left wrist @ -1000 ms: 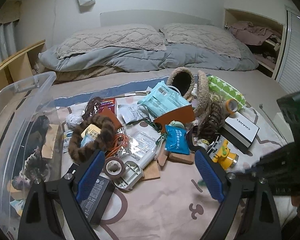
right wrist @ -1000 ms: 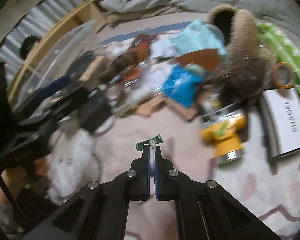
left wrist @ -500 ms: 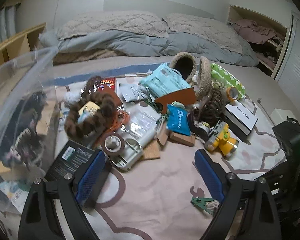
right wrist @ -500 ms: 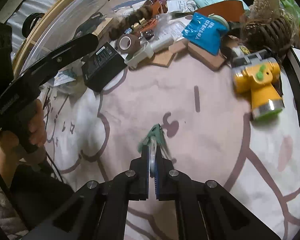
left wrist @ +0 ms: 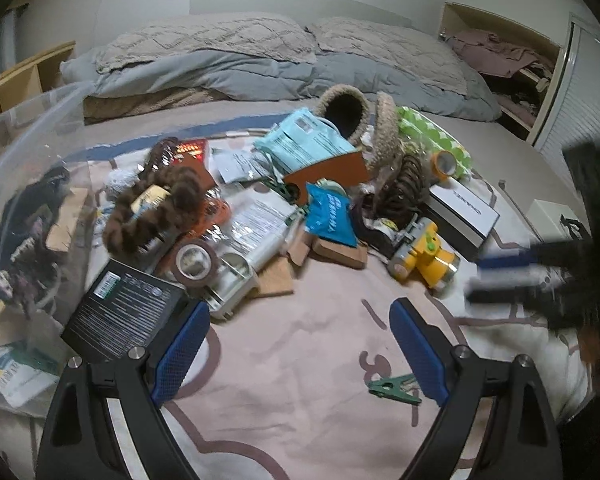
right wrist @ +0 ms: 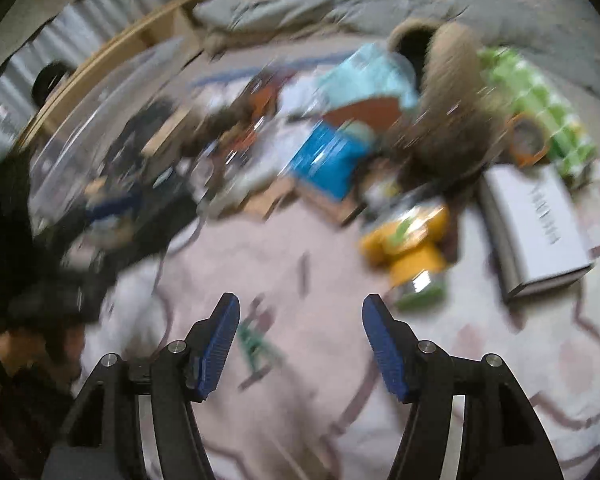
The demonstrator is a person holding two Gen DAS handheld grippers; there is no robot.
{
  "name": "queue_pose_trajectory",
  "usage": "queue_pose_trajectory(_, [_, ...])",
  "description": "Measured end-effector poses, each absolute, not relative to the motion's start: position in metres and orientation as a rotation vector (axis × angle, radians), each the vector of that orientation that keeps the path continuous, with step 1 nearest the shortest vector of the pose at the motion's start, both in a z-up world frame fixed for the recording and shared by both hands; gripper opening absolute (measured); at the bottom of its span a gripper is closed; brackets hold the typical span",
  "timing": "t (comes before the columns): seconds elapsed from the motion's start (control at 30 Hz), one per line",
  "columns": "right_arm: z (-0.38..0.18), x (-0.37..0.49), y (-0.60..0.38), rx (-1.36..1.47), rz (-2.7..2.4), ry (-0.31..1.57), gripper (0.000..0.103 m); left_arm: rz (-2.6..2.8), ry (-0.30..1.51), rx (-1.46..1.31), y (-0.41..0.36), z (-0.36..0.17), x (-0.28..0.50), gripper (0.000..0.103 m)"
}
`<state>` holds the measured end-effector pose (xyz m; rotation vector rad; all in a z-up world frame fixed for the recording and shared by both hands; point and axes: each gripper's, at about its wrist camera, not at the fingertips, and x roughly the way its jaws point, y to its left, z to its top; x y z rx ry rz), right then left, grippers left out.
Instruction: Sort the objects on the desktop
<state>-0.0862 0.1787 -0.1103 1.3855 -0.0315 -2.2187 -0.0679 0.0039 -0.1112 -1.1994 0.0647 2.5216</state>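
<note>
A small green clip (left wrist: 394,389) lies loose on the pink bedsheet (left wrist: 292,360), just inside my left gripper's right finger. In the blurred right wrist view the green clip (right wrist: 256,346) lies on the sheet near the left finger. My right gripper (right wrist: 300,320) is opening with nothing pressed between its pads. My left gripper (left wrist: 298,322) stands open over bare sheet, empty. Beyond it lies a heap of objects: a black box (left wrist: 126,314), a tape roll (left wrist: 194,260), a yellow toy (left wrist: 426,254), a blue packet (left wrist: 332,216).
A clear plastic bin (left wrist: 24,184) holding several items stands at the left. A white box (left wrist: 462,212), orange tape (left wrist: 444,164), fuzzy slippers (left wrist: 364,120) and a teal packet (left wrist: 304,144) lie further back. Pillows and a grey duvet (left wrist: 260,68) fill the bed's head.
My right gripper has let go of the green clip, which now lies on the sheet, and its jaws have spread apart. The left gripper has sunk slightly toward the sheet.
</note>
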Motion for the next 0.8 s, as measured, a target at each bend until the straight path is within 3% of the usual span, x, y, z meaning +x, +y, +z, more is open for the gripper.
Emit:
queue_pose_trajectory(0.17, [-0.117, -0.110, 0.188, 1.375, -2.320, 0.052, 0.064, 2.450, 0.058, -1.202, 0.013, -0.126, -0.059, 0.092])
queue_pose_trajectory(0.4, [-0.147, -0.118, 0.166, 1.423, -2.299, 0.384, 0.064, 2.333, 0.117, -1.226, 0.030, -0.150, -0.047, 0.093])
queue_pose_trajectory(0.57, [-0.159, -0.124, 0.160, 1.475, -2.284, 0.432, 0.064, 2.278, 0.141, -1.276, 0.038, -0.166, -0.045, 0.098])
queue_pose_trajectory(0.7, [-0.169, -0.133, 0.160, 1.525, -2.296, 0.453, 0.048, 2.249, 0.171, -1.295, 0.045, -0.174, -0.044, 0.099])
queue_pose_trajectory(0.8, [-0.174, -0.138, 0.166, 1.551, -2.299, 0.407, 0.042, 2.229, 0.185, -1.303, 0.050, -0.178, -0.045, 0.099])
